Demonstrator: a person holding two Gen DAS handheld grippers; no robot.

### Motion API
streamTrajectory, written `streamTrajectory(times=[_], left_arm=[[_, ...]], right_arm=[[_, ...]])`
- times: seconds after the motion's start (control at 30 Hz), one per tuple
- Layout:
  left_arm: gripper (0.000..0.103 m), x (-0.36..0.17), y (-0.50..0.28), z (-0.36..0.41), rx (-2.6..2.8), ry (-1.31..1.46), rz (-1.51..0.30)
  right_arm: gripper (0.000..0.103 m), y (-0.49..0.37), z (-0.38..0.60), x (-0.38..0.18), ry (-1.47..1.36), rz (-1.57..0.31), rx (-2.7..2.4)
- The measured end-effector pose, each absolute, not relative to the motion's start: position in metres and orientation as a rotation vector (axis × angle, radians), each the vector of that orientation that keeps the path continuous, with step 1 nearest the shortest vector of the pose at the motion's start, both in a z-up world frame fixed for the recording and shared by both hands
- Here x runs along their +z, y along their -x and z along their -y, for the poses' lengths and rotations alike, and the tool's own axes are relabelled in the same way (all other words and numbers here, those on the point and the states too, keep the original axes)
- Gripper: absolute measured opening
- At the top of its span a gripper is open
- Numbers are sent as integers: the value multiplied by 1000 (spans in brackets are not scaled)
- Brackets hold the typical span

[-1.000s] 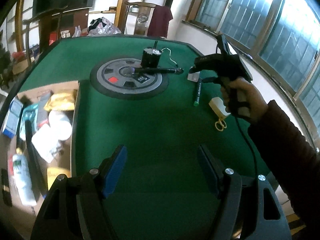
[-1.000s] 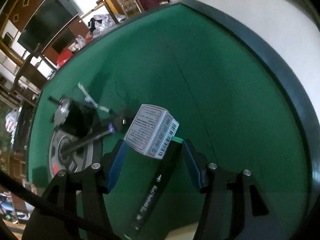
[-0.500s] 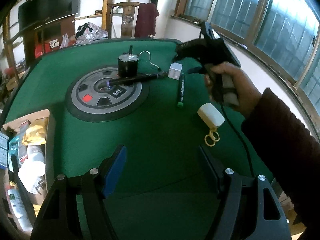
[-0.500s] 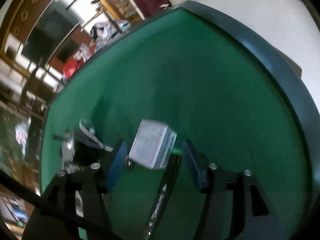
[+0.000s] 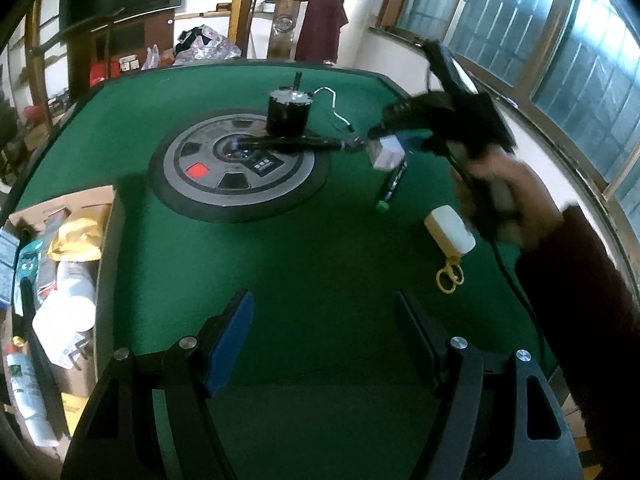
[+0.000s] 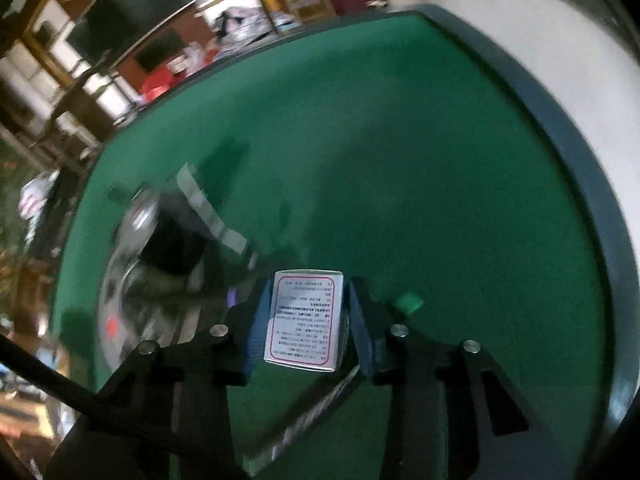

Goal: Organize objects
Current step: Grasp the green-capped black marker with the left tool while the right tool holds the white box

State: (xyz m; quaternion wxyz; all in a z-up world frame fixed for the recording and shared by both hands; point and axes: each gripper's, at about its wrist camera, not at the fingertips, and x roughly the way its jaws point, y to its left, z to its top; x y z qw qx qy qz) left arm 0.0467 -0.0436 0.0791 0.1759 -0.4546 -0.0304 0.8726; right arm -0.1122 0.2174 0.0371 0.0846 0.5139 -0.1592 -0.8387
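Note:
My right gripper (image 6: 306,316) is shut on a small white box (image 6: 304,320) with red-framed print, held just above the green table. In the left wrist view the same box (image 5: 386,154) sits at the tip of the right gripper (image 5: 380,142), above a black marker with a green cap (image 5: 392,186). My left gripper (image 5: 324,340) is open and empty over the near part of the table (image 5: 280,264). A black motor (image 5: 288,112) and a black rod (image 5: 292,144) rest on the round grey panel (image 5: 236,168).
A white bottle-shaped case with a yellow ring (image 5: 450,232) lies right of the marker. A cardboard box of mixed items (image 5: 52,264) stands off the table's left edge. A chair (image 5: 288,28) and shelves are behind the table; windows on the right.
The right gripper has closed on the white box, which lay loose between its open fingers, and raised it off the marker. The left gripper stays open, its view shifted slightly.

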Motion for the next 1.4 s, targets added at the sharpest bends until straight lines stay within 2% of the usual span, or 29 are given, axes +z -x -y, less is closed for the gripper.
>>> streamTrajectory(times=[0.17,0.3,0.47,0.57,0.6,0.63,0.67,0.73,0.77,0.93,1.23,1.33,1.4], left_arm=[[66,74,-31,17,2433,1268,27],[66,72,-8,-21,2425,1196,-94],[66,57,26,-78,2351,1113,-315],[63,41,39,-104,2294,1125,-462],[52,35,43,-110,2276,1131,-514],[34,29,46,-114,2257,1144,-553],[30,26,50,-117,2240,1155,-567],[14,27,57,-119,2229,1167,-529],[12,28,59,-121,2231,1176,-516],[11,31,50,-110,2270,1216,-447],[11,36,-21,-18,2373,1347,-292],[11,37,-22,-13,2406,1334,-239],[14,34,-20,-23,2436,1307,-273]], right_arm=[[32,47,-244,50,-1312,702,-2410],[32,8,-281,61,-1107,859,-2457],[32,14,-332,63,-978,1085,-2433],[33,18,-347,57,-973,1157,-2455],[33,18,-351,55,-970,1171,-2462],[33,19,-350,54,-962,1184,-2467],[33,19,-350,56,-949,1193,-2466],[33,20,-344,57,-938,1180,-2472],[33,25,-338,58,-942,1169,-2478],[33,24,-326,52,-999,1093,-2475],[33,38,-283,39,-1158,905,-2425],[33,44,-261,32,-1232,793,-2408],[33,47,-247,24,-1294,732,-2404]])
